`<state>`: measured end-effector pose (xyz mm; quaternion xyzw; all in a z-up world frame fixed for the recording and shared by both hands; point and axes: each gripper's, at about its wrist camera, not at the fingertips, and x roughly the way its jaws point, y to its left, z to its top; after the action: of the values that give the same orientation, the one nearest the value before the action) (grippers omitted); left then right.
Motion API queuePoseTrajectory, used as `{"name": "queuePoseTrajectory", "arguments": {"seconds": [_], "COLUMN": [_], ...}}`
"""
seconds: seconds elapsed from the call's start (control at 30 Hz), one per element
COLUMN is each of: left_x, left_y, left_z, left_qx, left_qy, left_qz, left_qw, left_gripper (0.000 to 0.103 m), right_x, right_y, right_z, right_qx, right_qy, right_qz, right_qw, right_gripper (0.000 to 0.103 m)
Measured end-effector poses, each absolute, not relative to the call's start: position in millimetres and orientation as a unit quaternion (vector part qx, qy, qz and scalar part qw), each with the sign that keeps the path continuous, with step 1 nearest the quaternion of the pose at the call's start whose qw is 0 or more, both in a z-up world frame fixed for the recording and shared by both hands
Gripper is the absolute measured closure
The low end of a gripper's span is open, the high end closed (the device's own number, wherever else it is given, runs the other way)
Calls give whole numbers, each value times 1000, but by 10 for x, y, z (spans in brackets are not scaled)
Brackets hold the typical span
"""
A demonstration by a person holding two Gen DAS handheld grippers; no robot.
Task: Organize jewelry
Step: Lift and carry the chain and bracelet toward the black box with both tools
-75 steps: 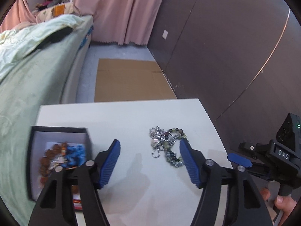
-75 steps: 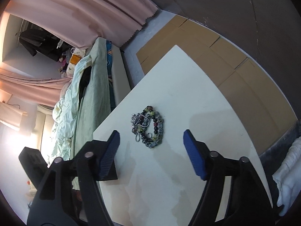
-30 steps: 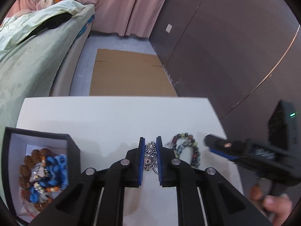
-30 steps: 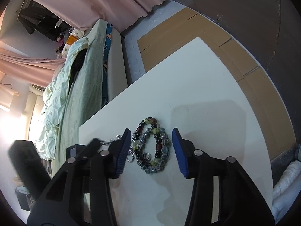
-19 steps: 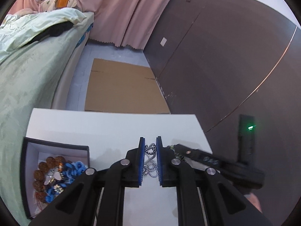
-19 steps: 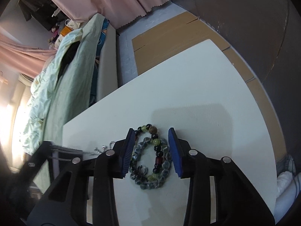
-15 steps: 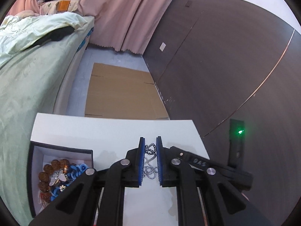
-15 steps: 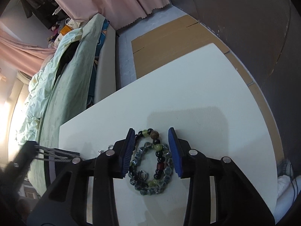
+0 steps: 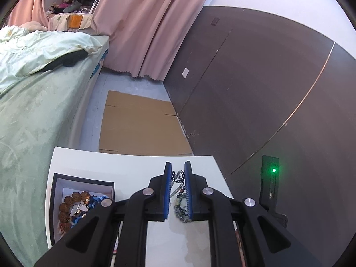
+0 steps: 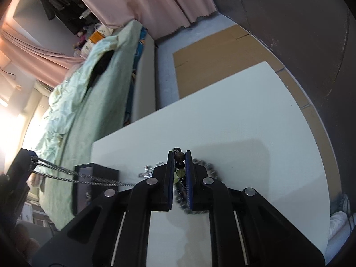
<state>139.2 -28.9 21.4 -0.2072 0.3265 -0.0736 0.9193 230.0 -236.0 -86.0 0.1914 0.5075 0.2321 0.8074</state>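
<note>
A white table [image 9: 138, 162] stands beside a bed [image 9: 33, 102] with pale green bedding, pink curtains [image 9: 142, 22] beyond it and a flat sheet of cardboard [image 9: 142, 124] on the floor.

The left tool [image 9: 177, 173] is nearly closed, its blue pads pinching a silver chain [image 9: 178, 175]. In the right camera view that chain [image 10: 66, 173] runs taut from the left tool, at nine o'clock, across to the right tool, where it passes out of sight behind the tool's left arm.

The right tool [image 10: 179, 162] is closed on a beaded bracelet [image 10: 179, 156]: brown, black and yellow-green beads sit pressed between its pads. More grey beads curve out at about three o'clock of the tool's tip, just above the table.

An open black box [image 9: 82, 181] sits near the table's edge by the bed, at about nine o'clock from the left tool. It holds brown beads, blue pieces and a white butterfly-shaped ornament.

A green light [image 9: 274, 170] glows on the right tool's body at three o'clock in the left camera view.
</note>
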Motion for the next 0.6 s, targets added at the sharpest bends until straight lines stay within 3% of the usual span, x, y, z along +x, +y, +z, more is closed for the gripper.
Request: {"name": "queuePoseTrajectory", "arguments": {"seconds": [0.6], "left_x": [908], "left_y": [-514], "left_z": [1278], "left_qx": [-154], "left_qy": [251], "left_qz": [-69], "left_qw": [953], "left_gripper": [94], "right_x": [1759], "right_y": [-2721], "right_z": [-276], "right_qx": [238], "right_qy": [446], "right_qz": [274], "right_qw": [818], "right_gripper": [93]}}
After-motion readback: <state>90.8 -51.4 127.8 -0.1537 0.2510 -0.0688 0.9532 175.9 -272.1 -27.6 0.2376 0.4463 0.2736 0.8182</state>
